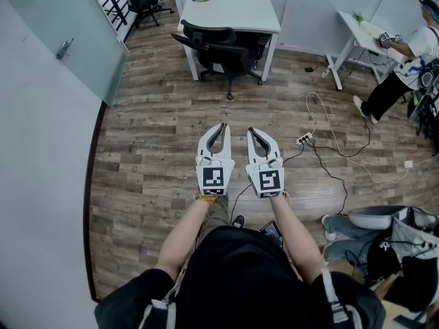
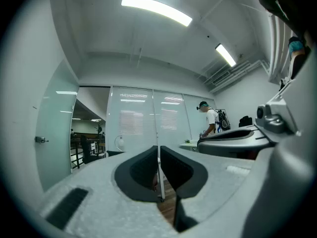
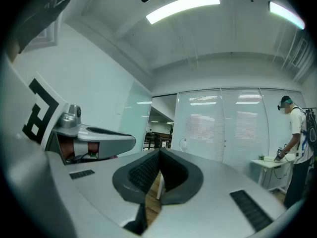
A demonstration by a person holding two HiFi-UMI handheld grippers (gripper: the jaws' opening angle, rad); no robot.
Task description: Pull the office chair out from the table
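A black office chair (image 1: 223, 46) is tucked against the front of a white table (image 1: 233, 11) at the far end of the room in the head view. My left gripper (image 1: 221, 127) and right gripper (image 1: 252, 131) hang side by side over the wood floor, well short of the chair. Both are shut and hold nothing. In the left gripper view the closed tips (image 2: 158, 148) point level at a glass wall, with the right gripper (image 2: 237, 140) beside them. The right gripper view shows its tips (image 3: 159, 152) closed too, with the left gripper (image 3: 94, 140) at the left.
A frosted glass door (image 1: 65, 36) stands at the left. A power strip (image 1: 304, 139) and trailing cables (image 1: 336, 149) lie on the floor to the right. A person (image 1: 405, 67) works at a second white table (image 1: 360, 36) at the far right. Bags (image 1: 398, 245) sit at the near right.
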